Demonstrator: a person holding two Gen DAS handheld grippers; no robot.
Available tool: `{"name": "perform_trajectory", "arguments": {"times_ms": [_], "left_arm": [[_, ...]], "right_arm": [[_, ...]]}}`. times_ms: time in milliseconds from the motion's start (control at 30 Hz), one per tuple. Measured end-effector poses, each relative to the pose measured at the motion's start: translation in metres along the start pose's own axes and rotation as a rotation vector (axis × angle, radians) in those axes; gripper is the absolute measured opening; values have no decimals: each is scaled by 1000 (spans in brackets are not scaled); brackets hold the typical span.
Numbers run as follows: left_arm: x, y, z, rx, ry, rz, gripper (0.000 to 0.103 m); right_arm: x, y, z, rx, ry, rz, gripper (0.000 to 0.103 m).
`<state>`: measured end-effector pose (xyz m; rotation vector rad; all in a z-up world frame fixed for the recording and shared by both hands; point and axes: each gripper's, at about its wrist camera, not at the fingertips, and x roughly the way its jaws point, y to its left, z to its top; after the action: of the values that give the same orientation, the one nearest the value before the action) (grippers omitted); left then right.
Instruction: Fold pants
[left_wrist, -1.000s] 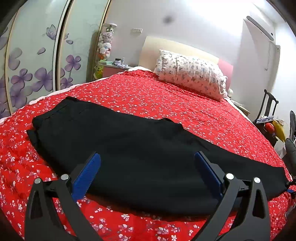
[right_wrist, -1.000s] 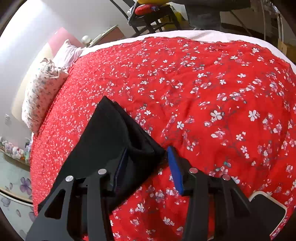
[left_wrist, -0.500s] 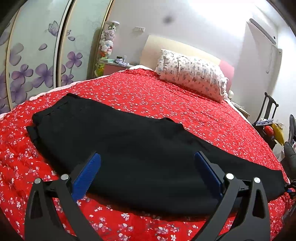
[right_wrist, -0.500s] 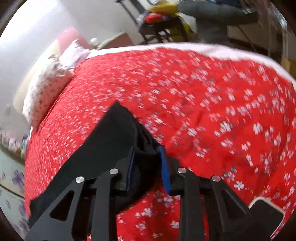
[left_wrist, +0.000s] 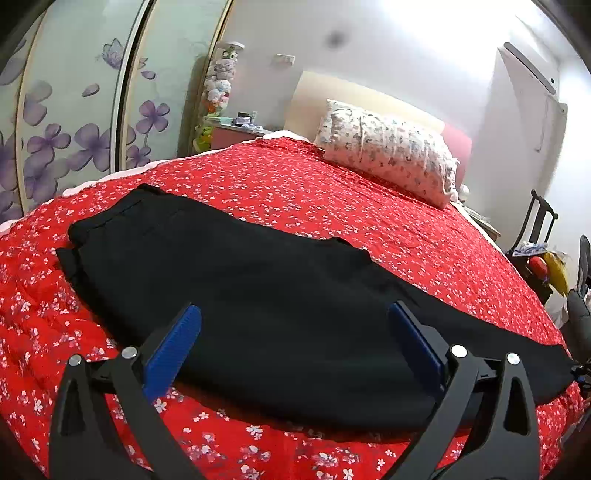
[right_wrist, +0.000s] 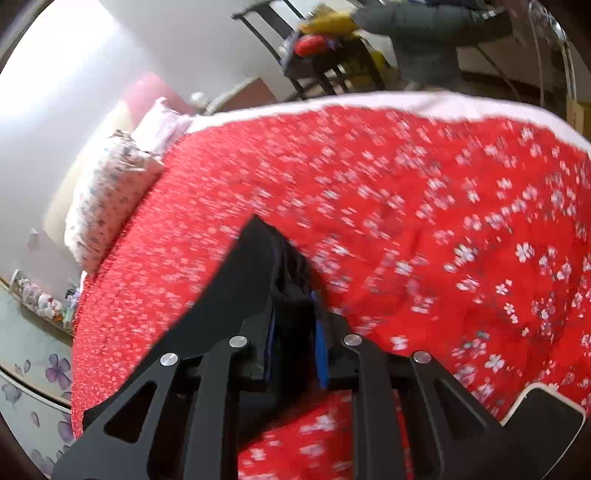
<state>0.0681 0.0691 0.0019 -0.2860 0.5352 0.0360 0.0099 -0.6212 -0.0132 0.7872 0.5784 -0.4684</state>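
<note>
Right fingers (right_wrist: 295, 325) closing on pants (left_wrist: 266, 306) hem, seemingly gripped, left fingers (left_wrist: 295, 336) spread wide, pants lengthwise left-right.

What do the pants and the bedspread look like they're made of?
Pants: matte black woven or knit cloth, probably cotton blend; no sheen, drapes limp, bunches softly where the right gripper is closing on the leg end.
Bedspread: red quilted fabric with printed white blossoms; puckered stitching shows, slight sheen, possibly cotton or polyester.

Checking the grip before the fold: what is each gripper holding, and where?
Right gripper: jaws closing on the black pants at the leg-hem end. Left gripper: open, holding nothing.
</note>
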Motion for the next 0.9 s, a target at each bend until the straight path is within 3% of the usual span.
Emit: {"name": "perform_trajectory", "arguments": {"times_ms": [167, 367, 533, 633, 700, 767, 833, 900], "left_arm": [[-1, 7, 2, -35, 4, 7, 101], [-1, 14, 3, -78, 16, 1, 101], [0, 15, 4, -103, 23, -16, 101], [0, 14, 4, -93, 20, -18, 101], [2, 14, 4, -90, 29, -18, 101], [3, 17, 4, -95, 36, -17, 101], [2, 20, 5, -105, 40, -14, 101], [1, 25, 6, -121, 39, -15, 101]], "right_arm": [[-19, 53, -12, -89, -41, 154, 17], [-22, 134, -49, -202, 9, 320, 17], [-14, 211, -109, -313, 143, 462, 18], [8, 244, -157, -361, 298, 518, 17], [28, 255, -190, -380, 424, 505, 17], [51, 257, -223, -407, 534, 429, 18], [56, 258, -234, -428, 529, 396, 18], [47, 264, -230, -426, 499, 421, 18]]}}
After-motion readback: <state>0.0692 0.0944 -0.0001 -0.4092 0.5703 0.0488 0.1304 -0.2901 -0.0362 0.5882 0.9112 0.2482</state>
